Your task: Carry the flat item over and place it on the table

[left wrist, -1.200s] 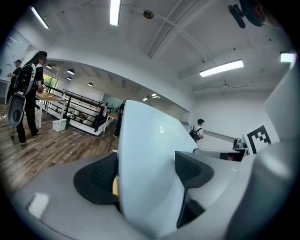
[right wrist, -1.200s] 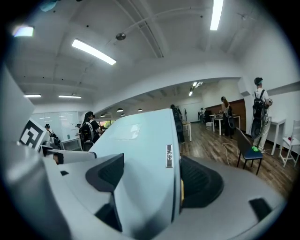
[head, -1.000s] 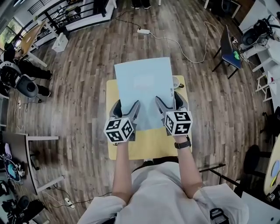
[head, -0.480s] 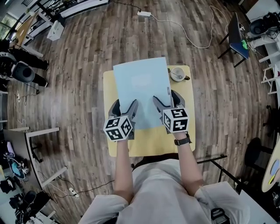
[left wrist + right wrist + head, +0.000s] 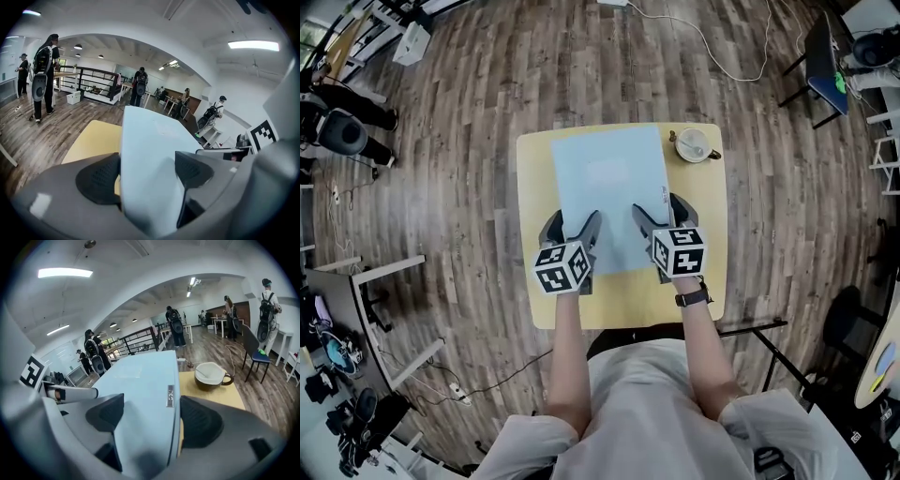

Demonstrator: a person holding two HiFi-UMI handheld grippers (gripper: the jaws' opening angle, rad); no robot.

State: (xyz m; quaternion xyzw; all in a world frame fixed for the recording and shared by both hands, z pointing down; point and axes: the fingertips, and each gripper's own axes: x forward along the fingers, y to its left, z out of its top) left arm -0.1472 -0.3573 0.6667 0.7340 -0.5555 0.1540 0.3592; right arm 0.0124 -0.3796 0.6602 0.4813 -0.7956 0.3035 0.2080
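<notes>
Head view: pale blue flat item (image 5: 609, 183)

Bright, even indoor light fills all three views. A ceiling panel (image 5: 253, 45) glows at the upper right of the left gripper view and a strip light (image 5: 64, 273) at the upper left of the right gripper view, both slightly blown out. Shadows on the table (image 5: 534, 187) seem soft and faint. Fisheye distortion bends the wooden floor (image 5: 459, 141) toward the edges, and both gripper views have dark rounded corners. Close to the lens, the left gripper (image 5: 146, 174) and right gripper (image 5: 153, 417) look blurred. The pale flat item (image 5: 150, 136) shows no glare.
</notes>
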